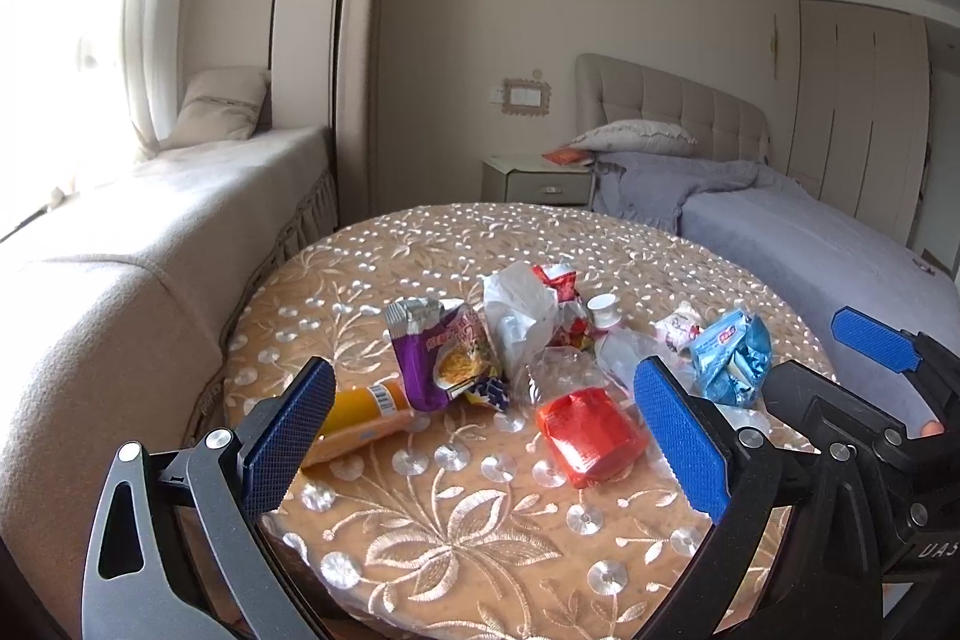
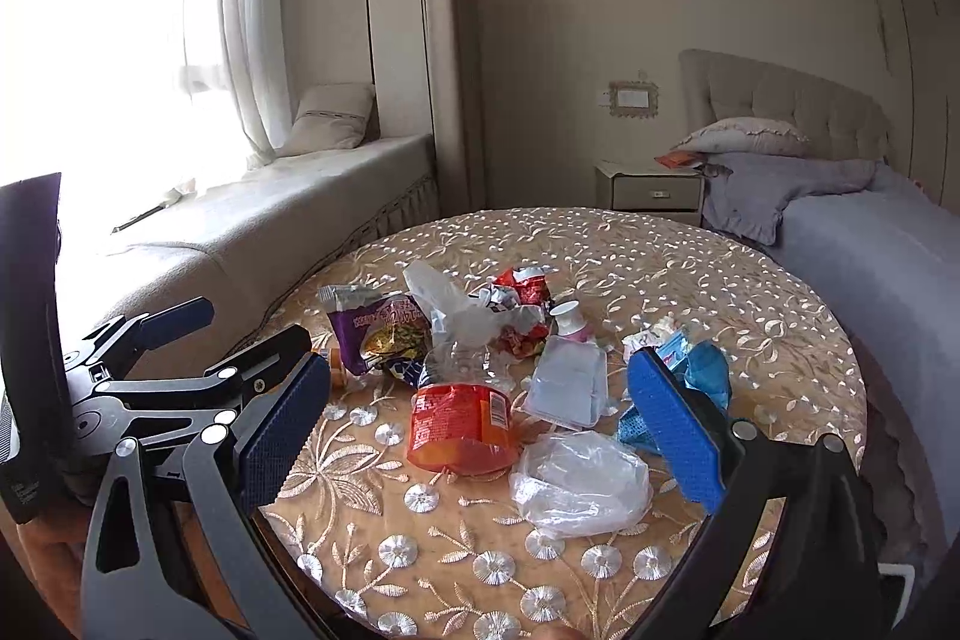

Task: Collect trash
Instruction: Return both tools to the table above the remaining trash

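Trash lies in a pile on a round table (image 1: 456, 538) with an embroidered cloth. It includes a crushed bottle with a red label (image 1: 588, 433) (image 2: 462, 424), a purple snack packet (image 1: 441, 352) (image 2: 378, 334), an orange tube (image 1: 360, 415), a blue wrapper (image 1: 729, 358) (image 2: 702, 370), a red wrapper (image 2: 522, 289), a small clear bottle (image 2: 567, 379) and a clear plastic bag (image 2: 579, 481). My left gripper (image 1: 480, 436) is open and empty above the near part of the pile. My right gripper (image 2: 480, 436) is open and empty too, and shows in the left wrist view (image 1: 780, 376).
A window seat (image 1: 150, 232) with a cushion runs along the left. A bed (image 1: 810, 244) with grey bedding stands at the right, a nightstand (image 1: 537, 181) beyond the table. A dark object (image 2: 30, 340) stands at the left edge of the right wrist view.
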The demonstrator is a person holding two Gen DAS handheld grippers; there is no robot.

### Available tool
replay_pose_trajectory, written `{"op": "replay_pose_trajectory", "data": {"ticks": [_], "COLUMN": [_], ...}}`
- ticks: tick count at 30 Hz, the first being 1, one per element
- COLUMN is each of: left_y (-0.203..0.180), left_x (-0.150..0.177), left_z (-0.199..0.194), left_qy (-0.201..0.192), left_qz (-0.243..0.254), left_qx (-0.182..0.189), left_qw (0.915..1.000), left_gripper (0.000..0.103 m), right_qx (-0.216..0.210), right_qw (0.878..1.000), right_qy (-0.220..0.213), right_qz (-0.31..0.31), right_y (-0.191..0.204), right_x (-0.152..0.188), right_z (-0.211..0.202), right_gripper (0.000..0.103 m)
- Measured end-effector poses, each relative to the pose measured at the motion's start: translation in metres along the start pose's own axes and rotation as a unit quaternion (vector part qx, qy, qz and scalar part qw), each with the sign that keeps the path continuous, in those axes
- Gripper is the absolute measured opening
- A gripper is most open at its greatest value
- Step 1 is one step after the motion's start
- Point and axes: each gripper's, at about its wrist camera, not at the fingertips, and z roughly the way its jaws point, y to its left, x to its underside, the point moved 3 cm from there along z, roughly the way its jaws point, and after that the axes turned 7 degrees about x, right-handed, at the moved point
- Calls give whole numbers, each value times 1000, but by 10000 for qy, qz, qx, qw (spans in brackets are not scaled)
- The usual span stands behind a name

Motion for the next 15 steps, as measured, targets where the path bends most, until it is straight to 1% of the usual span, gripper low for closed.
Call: {"op": "replay_pose_trajectory", "data": {"ticks": [5, 12, 15], "left_y": [3, 29, 40], "left_x": [0, 9, 13], "left_z": [11, 27, 31], "left_qy": [118, 443, 541], "left_qz": [8, -74, -98], "left_qx": [-182, -666, -815], "left_qw": [9998, 9968, 9952], "left_gripper": [98, 98, 98], "right_qx": [-107, -334, -471], "right_qw": [9999, 9989, 9980], "right_qy": [108, 280, 369], "right_qz": [66, 152, 185], "right_y": [-9, -6, 0], "right_x": [2, 4, 6], "right_z": [16, 49, 62], "right_gripper": [98, 98, 98]}}
